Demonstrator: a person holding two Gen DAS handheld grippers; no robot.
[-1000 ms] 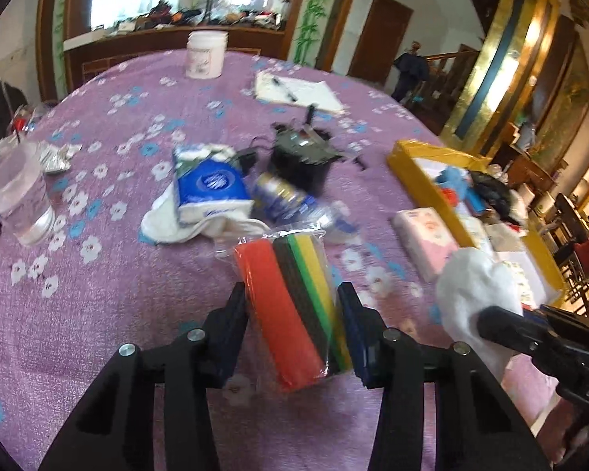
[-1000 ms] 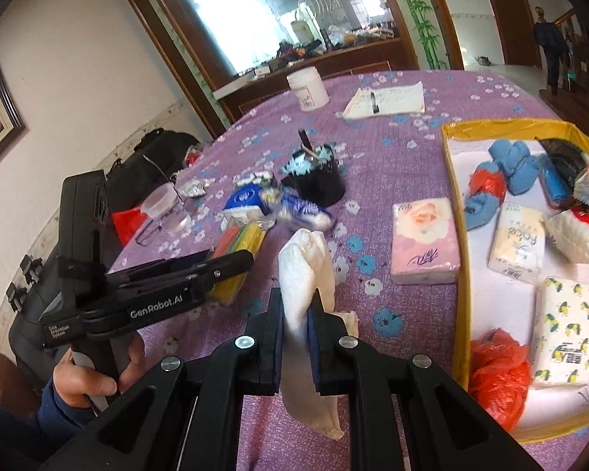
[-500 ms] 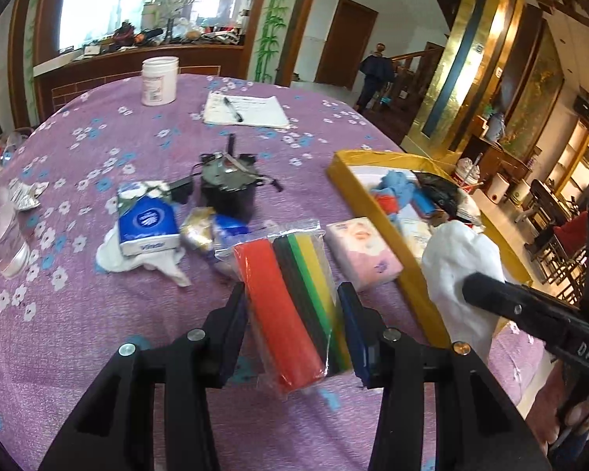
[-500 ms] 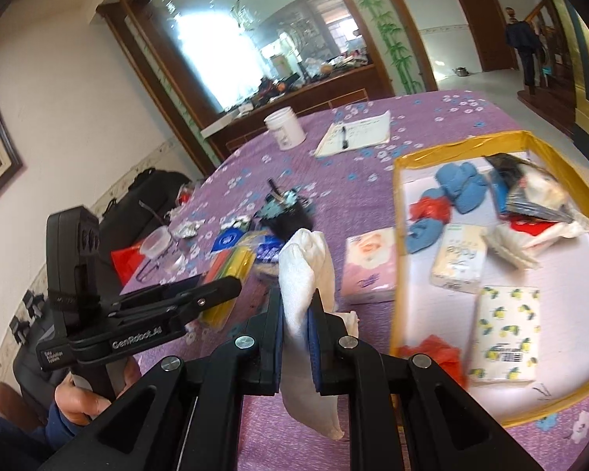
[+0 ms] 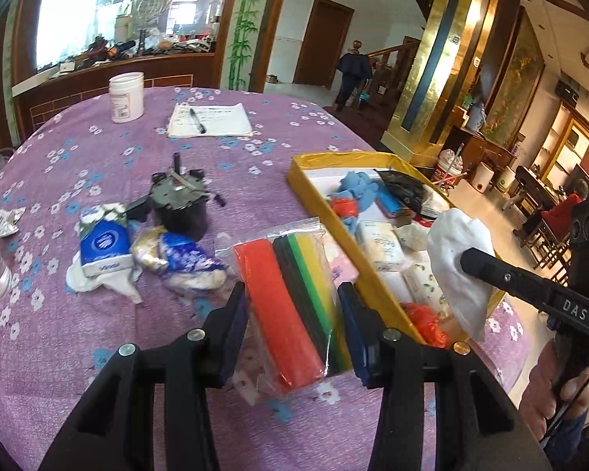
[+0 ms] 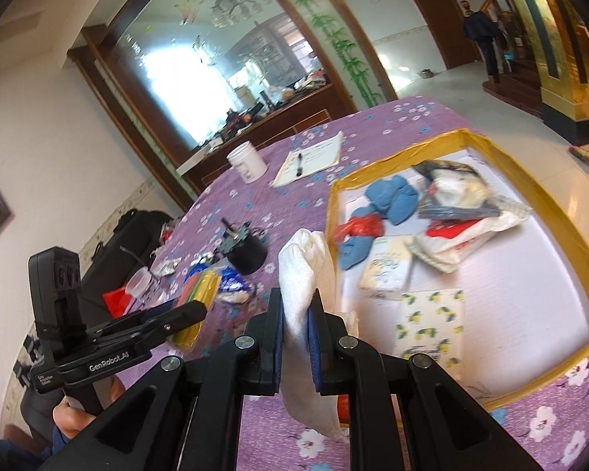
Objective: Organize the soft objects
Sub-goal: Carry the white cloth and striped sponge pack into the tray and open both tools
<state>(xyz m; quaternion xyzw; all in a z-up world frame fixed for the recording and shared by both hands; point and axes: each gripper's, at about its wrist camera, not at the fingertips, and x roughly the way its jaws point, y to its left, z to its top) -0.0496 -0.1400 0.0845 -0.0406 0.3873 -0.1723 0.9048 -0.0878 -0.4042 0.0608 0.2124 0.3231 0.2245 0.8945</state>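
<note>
My left gripper [image 5: 292, 304] is shut on a clear bag of coloured sponges [image 5: 290, 298], red, black, green and yellow, held above the purple flowered tablecloth. My right gripper [image 6: 296, 310] is shut on a white cloth [image 6: 304, 271] that hangs down between its pads; the cloth also shows in the left wrist view [image 5: 457, 259]. Both are near the left rim of the yellow-edged tray [image 6: 530, 192], which holds tissue packs, blue cloths and bags. The tray also shows in the left wrist view [image 5: 333, 155].
On the table lie a blue tissue pack on a white cloth [image 5: 104, 251], a blue-and-gold wrapped packet [image 5: 180, 255], a black pot [image 5: 180, 202], a notepad with a pen [image 5: 210, 119], a white jar [image 5: 127, 96] and a plastic cup [image 6: 139, 280].
Both grippers have risen and moved right toward the tray, each keeping its load. The tray now lies closer and fills more of both views.
</note>
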